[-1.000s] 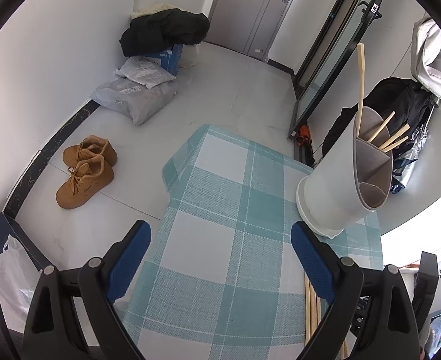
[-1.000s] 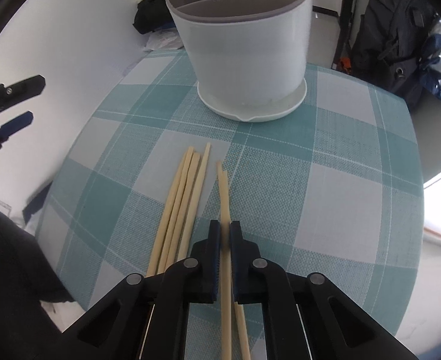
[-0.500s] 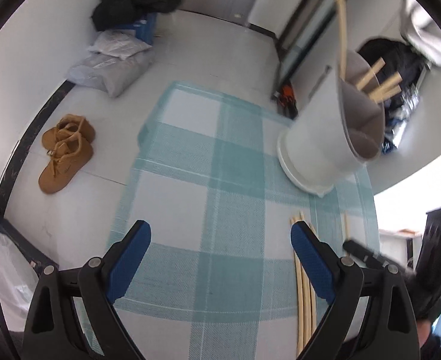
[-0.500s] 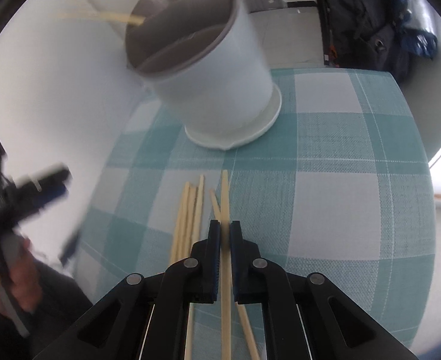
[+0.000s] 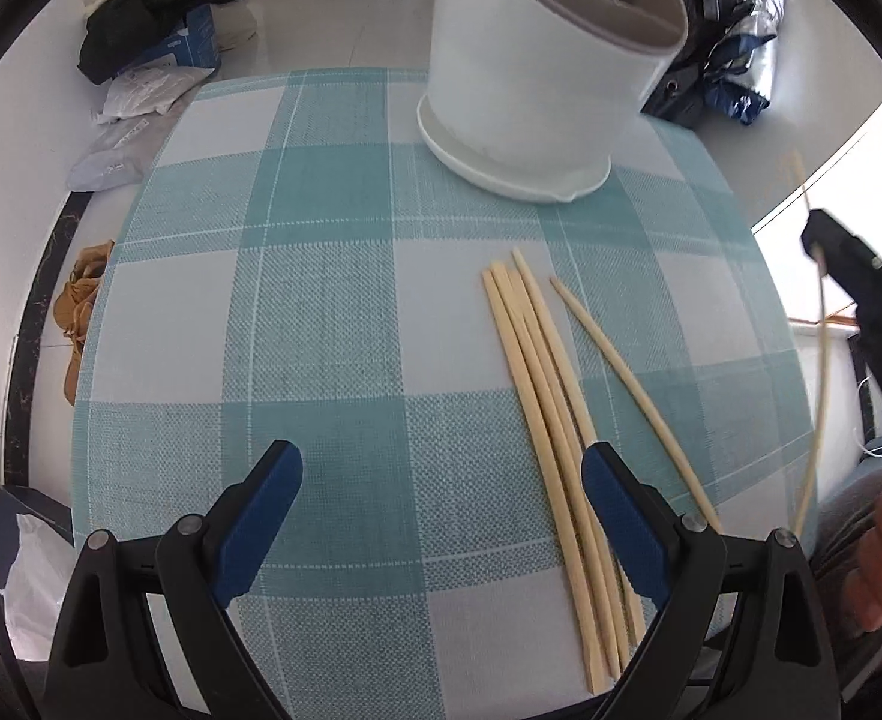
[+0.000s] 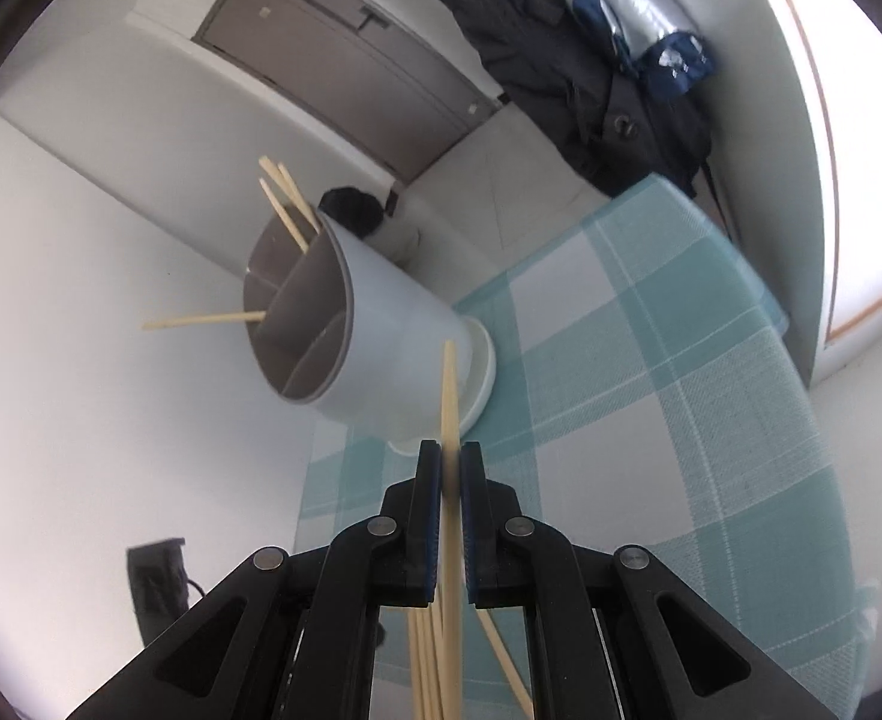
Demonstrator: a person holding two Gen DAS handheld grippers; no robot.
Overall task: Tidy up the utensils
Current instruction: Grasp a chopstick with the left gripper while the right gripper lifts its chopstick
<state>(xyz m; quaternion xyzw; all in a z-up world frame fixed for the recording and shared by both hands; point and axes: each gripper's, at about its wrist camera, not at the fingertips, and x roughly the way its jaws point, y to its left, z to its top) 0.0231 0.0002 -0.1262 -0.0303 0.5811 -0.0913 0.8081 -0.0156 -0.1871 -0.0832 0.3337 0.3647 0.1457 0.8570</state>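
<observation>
Left gripper: spread, empty, above the tablecloth.
Right gripper: pinching one chopstick.
Loose chopsticks: 3 o'clock of the open cloth.
Holder: 12 o'clock, near the far edge.

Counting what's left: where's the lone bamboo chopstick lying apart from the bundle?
In the left wrist view, the lone bamboo chopstick lies on the checked tablecloth, right of the bundle.

Cloth bare left of chopsticks; holder blocks beyond.
</observation>
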